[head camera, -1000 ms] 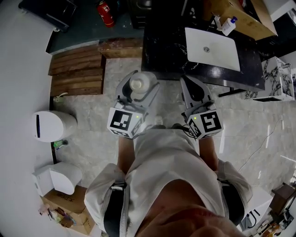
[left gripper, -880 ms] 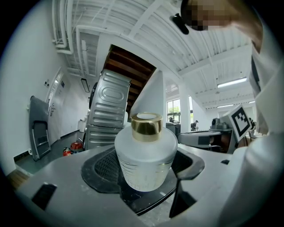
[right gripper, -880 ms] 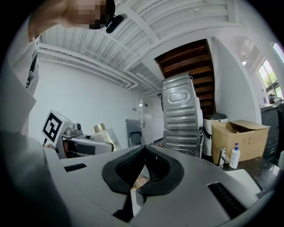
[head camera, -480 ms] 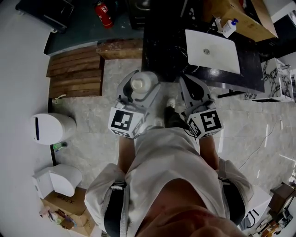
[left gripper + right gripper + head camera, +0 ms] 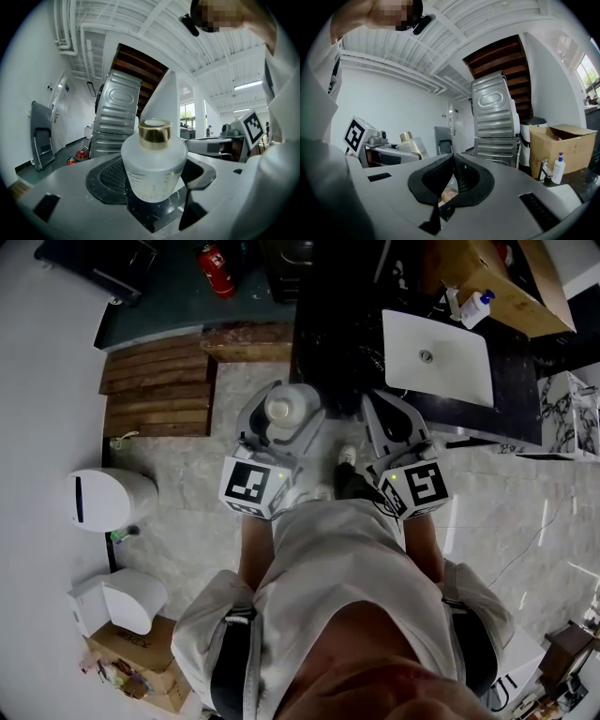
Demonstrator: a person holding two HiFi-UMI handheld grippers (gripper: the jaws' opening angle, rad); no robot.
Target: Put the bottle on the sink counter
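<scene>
We look steeply down on a person holding a gripper in each hand, both forearms bent at the elbow and pushed forward side by side at waist height.

The left gripper points ahead, with its marker cube nearest the body. Its fingers are parted about as wide as the bottle and clamp it from both sides. The bottle is squat, frosted white glass with a gold cap. It stands upright between the fingers, its base sunk low between the black pads and its cap rising above them. It hangs in the air over the pale marble floor.

The right gripper is held level with the left one and just beside it, also pointing ahead. Its fingers are closed, with the ribbed pads meeting at the tips and nothing held between them.

The black sink counter lies just ahead of both sets of fingertips. The bottle is near its front left corner but not over it. The white basin is set in the counter ahead and to the right of the right fingers. Beyond the basin, a small pump dispenser stands beside a cardboard box.
</scene>
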